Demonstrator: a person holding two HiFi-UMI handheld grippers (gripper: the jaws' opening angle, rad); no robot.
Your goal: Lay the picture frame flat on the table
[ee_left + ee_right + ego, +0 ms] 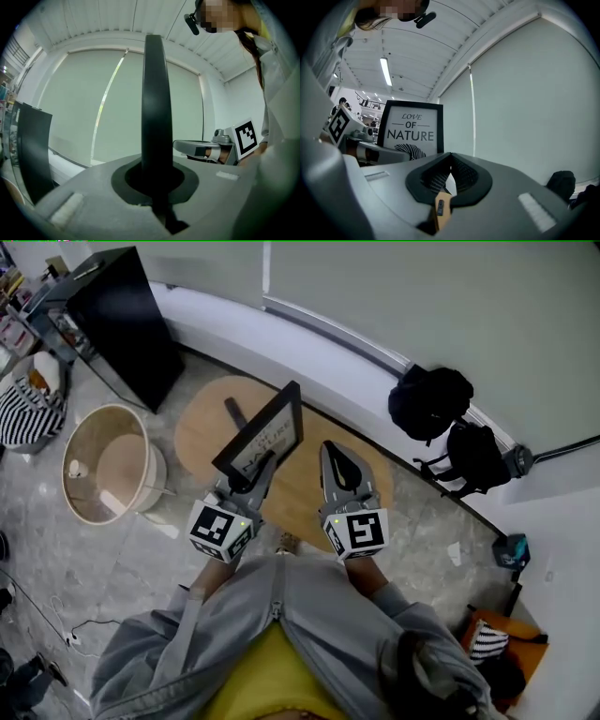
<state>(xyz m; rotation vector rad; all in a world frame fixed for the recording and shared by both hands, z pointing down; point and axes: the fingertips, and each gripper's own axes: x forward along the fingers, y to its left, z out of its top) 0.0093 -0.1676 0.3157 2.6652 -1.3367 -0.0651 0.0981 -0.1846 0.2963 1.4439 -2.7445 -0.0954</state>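
Note:
The picture frame [265, 434] is black with a white "Love of Nature" print, and it is held up above the round wooden table [305, 491], tilted on edge. My left gripper [260, 468] is shut on its lower edge. In the left gripper view the frame [154, 98] is a dark upright bar clamped between the jaws of the left gripper [157, 180]. My right gripper [336, 463] hovers beside the frame, shut and empty. The right gripper view shows the frame's print [411, 130] to the left, beyond the closed jaws of the right gripper [449, 173].
A black strip [234, 413] lies on the table's far left part. A round wicker basket [105, 465] stands on the floor to the left, a black panel [122, 320] behind it. Black backpacks [431, 401] lean against the wall ledge to the right.

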